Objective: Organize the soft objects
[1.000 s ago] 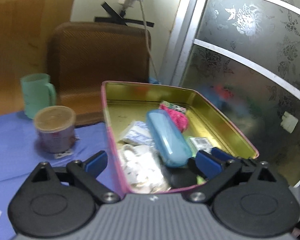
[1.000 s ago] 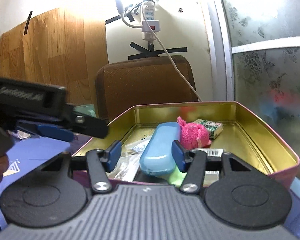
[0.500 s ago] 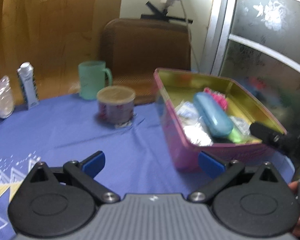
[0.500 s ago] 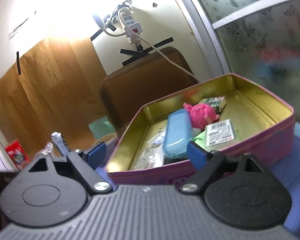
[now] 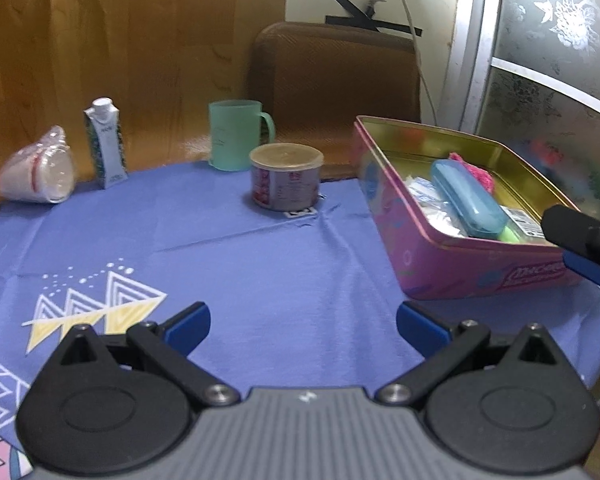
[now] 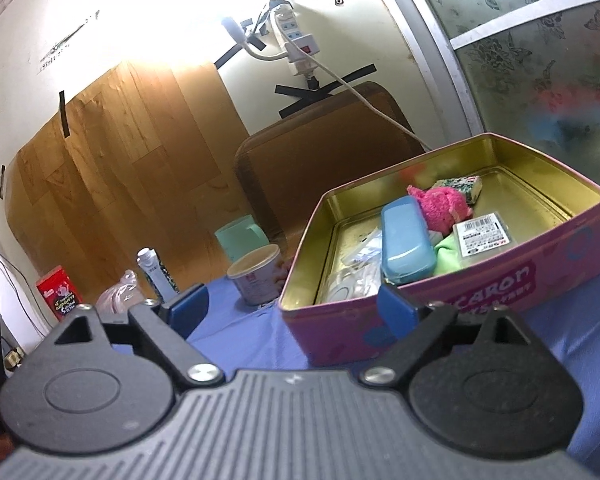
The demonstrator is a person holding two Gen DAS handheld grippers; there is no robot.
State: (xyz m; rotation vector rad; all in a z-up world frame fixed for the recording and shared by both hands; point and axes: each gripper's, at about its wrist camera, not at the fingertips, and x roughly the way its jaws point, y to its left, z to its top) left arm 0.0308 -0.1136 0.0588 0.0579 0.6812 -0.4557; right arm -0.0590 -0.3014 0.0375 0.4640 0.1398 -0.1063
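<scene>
A pink tin box (image 5: 452,262) with a gold inside stands at the right of the blue tablecloth (image 5: 236,248); it also shows in the right wrist view (image 6: 500,286). In it lie a blue case (image 6: 406,252), a pink plush toy (image 6: 440,208), a green cloth (image 6: 450,254), a barcoded packet (image 6: 484,234), a patterned packet (image 6: 460,184) and clear wrappers (image 6: 356,268). My left gripper (image 5: 302,326) is open and empty, low over the cloth, left of the tin. My right gripper (image 6: 292,308) is open and empty, in front of the tin's near left corner.
On the cloth stand a lidded tub (image 5: 286,176), a green mug (image 5: 238,134), a small carton (image 5: 104,142) and a bagged stack of cups (image 5: 36,168). A brown chair back (image 5: 334,80) is behind the table. A red box (image 6: 58,294) sits far left.
Both grippers have pulled back and away from the tin. The left one swung left so the whole table shows. The right gripper's jaws have opened wider.
</scene>
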